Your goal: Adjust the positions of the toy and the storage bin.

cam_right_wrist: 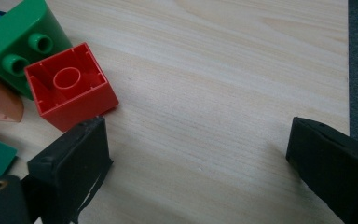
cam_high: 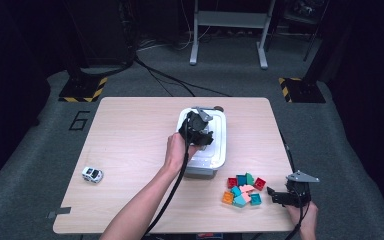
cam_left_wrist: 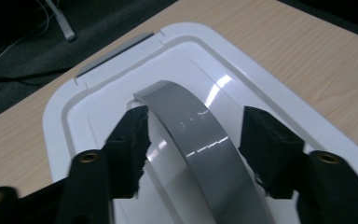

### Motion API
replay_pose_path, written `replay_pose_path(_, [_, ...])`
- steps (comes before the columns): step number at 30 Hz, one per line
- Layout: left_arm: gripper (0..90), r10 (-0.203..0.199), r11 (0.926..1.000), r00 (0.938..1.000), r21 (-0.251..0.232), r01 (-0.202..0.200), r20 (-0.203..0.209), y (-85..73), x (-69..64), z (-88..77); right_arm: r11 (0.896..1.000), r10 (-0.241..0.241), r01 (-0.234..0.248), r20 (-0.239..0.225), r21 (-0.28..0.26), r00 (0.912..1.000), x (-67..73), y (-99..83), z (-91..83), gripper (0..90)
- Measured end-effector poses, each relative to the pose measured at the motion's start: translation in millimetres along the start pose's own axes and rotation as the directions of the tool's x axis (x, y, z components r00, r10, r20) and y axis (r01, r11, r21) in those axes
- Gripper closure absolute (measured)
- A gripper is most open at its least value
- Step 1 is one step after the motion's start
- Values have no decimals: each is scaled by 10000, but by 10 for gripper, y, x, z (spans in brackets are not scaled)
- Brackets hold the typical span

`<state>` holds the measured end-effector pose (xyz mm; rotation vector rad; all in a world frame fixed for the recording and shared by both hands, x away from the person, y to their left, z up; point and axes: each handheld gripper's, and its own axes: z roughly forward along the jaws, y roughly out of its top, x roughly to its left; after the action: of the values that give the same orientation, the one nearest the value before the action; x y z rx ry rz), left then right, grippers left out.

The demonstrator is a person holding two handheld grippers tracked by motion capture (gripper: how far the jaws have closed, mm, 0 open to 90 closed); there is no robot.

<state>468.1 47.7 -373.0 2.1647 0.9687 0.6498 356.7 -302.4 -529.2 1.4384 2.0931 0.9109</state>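
A white lidded box [cam_high: 219,150] stands in the middle of the table. My left gripper [cam_high: 200,131] hovers over its lid [cam_left_wrist: 56,121], held in a hand that reaches in from below. The lid's grey arched handle [cam_left_wrist: 200,140] runs between its two jaws, with a thin gap showing on each side, so this gripper [cam_left_wrist: 193,126] is open. At the front right my right gripper [cam_high: 276,196] rests open on the wood with bare table between its jaws [cam_right_wrist: 198,140]. A red brick [cam_right_wrist: 70,88] lies upside down by its left jaw, in front of a green brick [cam_right_wrist: 18,42].
A pile of several coloured bricks [cam_high: 242,190] lies left of the right gripper. A small white toy car [cam_high: 92,174] sits near the table's front left. A dark cable trails from the left gripper along the forearm. The table's right edge [cam_right_wrist: 348,70] is close.
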Motion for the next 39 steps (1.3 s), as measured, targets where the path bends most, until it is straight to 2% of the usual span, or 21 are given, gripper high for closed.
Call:
replay_pose_path(7, [555,23,9998,9988,-178,-32,-496,-31,-3,-28,10000,-72,72,-21,-11,10000,-2,-2,-1,65])
replay_pose_path(13, [632,-230,9995,9987,-213,221,-447,-65,45,-32,10000,-57,57,-12,-16,10000,-2,-2,-2,67])
replay_pose_path(14, [632,-248,9995,9989,-217,239,-386,-69,58,-31,10000,-61,61,-12,-16,10000,-2,-2,-2,67])
replay_pose_path(15, [659,-443,9987,9989,-239,440,-121,-81,79,-27,10000,-58,58,-10,-16,10000,-2,-2,-2,69])
replay_pose_path(16, [666,-443,9987,9989,-239,440,-121,-81,79,-27,10000,-58,58,-10,-16,10000,-2,-2,-2,69])
replay_pose_path(17, [669,-420,9988,9991,-259,421,49,-83,87,-29,10000,-58,58,-10,-26,10000,-3,-3,-3,70])
replay_pose_path(20, [671,-363,9989,9993,-296,365,64,-81,78,-28,10000,-37,37,-7,-20,10000,-1,-3,-4,70])
replay_pose_path(30, [674,-406,9982,9968,-404,435,691,-89,93,-37,10000,-21,21,-5,-11,10000,1,-3,-5,71])
replay_pose_path(33, [674,-418,9979,9928,-443,471,1120,-95,101,-36,10000,5,-5,4,-22,10000,2,-3,-4,71])
replay_pose_path(34, [674,-418,9979,9928,-443,471,1120,-95,101,-36,10000,10,-10,28,-50,10000,3,-3,-3,71])
replay_pose_path(35, [674,-411,9976,9900,-501,482,1353,-98,97,-33,10000,15,-15,16,-13,10000,3,-2,-5,71])
replay_pose_path(36, [674,-411,9976,9900,-501,482,1353,-98,97,-33,10000,15,-15,16,-13,10000,3,-2,-5,71])
replay_pose_path(39, [674,-182,9980,9862,-570,279,1647,-98,76,-35,10000,15,-15,10,-22,10000,3,-2,-4,71])
